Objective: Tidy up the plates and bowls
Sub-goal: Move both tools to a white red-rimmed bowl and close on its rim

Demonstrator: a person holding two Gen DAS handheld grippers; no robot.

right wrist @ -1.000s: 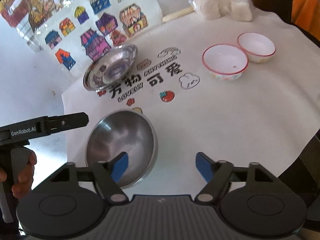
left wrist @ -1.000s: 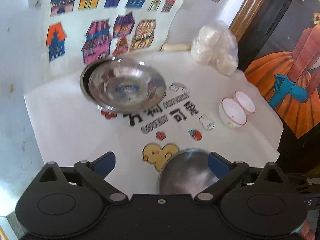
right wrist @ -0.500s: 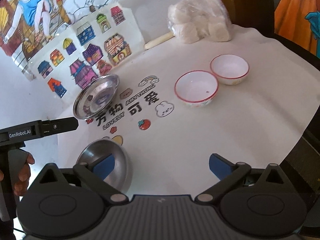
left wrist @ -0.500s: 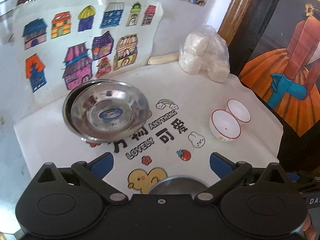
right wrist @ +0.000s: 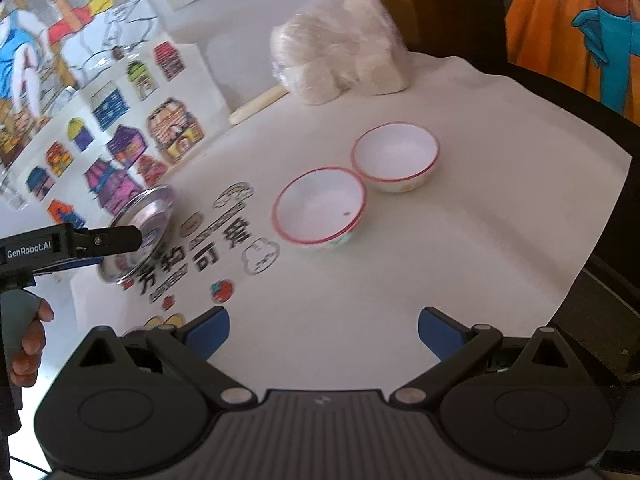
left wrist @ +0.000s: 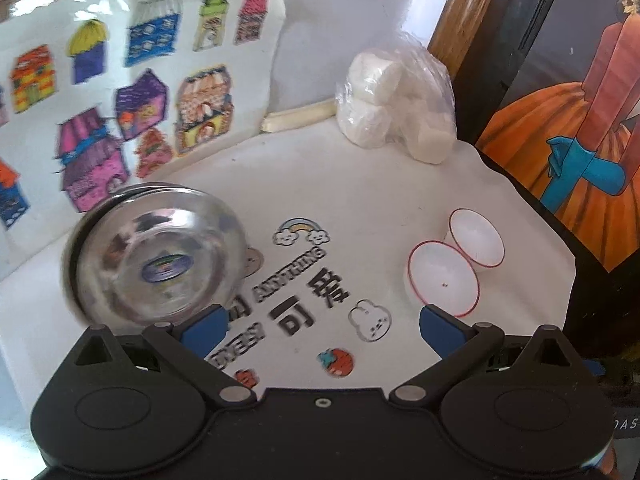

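Two wrist views over a surface (right wrist: 460,240) covered with a white printed cloth. The left gripper (left wrist: 320,326) is seen with its blue-padded fingers spread wide and nothing between them. The right gripper (right wrist: 322,332) is likewise held fully open and empty above the bare cloth. A shallow steel plate (left wrist: 156,264), apparently nested on a second one, is located at the rear left, near the house drawings (left wrist: 132,92). Two white bowls with red rims (right wrist: 320,204) are placed to the right, rims touching. A bag of white rolls (left wrist: 396,108) is set at the back. The left gripper's handle is held in a hand (right wrist: 30,344), visible in the right view.
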